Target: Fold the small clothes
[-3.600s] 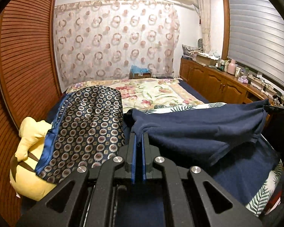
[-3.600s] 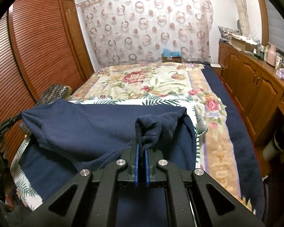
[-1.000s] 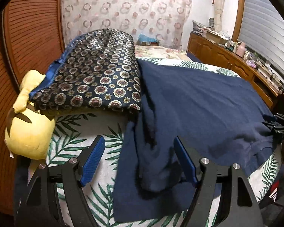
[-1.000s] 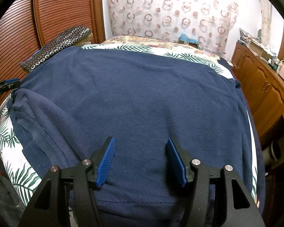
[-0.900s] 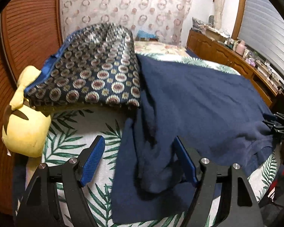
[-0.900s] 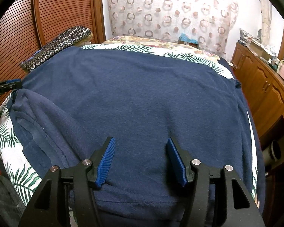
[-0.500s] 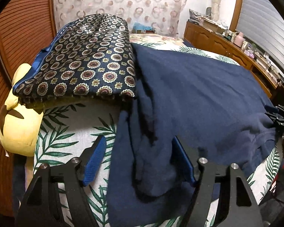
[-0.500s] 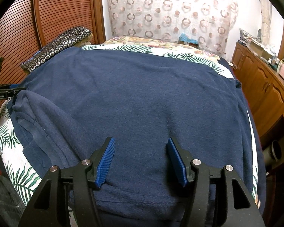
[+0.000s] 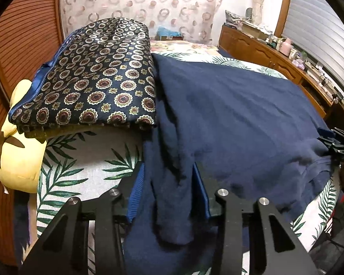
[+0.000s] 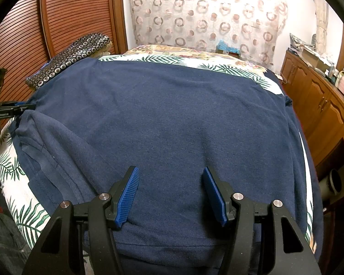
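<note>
Navy garment (image 10: 172, 119): spread flat over the palm-leaf sheet (image 9: 80, 171) on the bed, one sleeve bunched along its left edge.
Left gripper (image 9: 169, 192): jaws closing around that bunched sleeve (pads not yet pressing it).
Right gripper (image 10: 172, 192): jaws apart, hovering above the near hem, gripping nothing.
Patterned pillow (image 9: 91, 80): touching the garment's left side.
Yellow plush (image 9: 18, 155): beside the pillow.

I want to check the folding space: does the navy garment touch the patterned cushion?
Touching. In the left wrist view, the navy garment lies against the patterned cushion along its right edge, no gap visible.
</note>
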Action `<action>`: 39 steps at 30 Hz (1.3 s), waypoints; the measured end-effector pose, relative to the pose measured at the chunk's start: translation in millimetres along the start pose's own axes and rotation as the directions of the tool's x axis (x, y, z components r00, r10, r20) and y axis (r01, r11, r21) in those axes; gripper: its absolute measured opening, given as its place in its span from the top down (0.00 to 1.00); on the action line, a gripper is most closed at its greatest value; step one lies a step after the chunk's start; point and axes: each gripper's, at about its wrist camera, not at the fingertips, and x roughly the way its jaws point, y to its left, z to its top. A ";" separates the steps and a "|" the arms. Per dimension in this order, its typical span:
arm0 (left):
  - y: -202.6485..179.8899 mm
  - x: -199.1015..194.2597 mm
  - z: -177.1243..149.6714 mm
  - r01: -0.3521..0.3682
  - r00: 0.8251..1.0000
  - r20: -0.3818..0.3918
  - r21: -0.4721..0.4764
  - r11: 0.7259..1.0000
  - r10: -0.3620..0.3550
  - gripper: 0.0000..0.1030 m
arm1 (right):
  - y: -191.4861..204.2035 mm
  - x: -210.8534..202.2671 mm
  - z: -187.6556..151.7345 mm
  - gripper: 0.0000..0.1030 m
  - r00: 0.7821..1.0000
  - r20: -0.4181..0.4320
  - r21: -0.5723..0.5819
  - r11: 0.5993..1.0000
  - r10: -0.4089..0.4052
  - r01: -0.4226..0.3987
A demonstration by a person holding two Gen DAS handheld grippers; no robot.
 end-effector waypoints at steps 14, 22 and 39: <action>-10.8 -9.4 5.7 0.007 0.999 0.046 0.026 1.000 -0.008 0.89 | -0.4 1.6 -0.5 0.41 1.000 0.001 0.004 1.000 0.001 -0.001; -29.8 -33.6 22.8 0.067 0.987 0.144 0.039 0.997 -0.072 0.91 | -0.9 1.7 -0.4 0.41 1.000 0.001 0.005 1.000 0.003 -0.003; -126.3 -57.0 80.2 0.219 0.933 0.238 0.216 0.951 -0.269 0.91 | 3.5 3.8 2.1 0.37 1.000 -0.023 -0.020 1.000 0.013 -0.013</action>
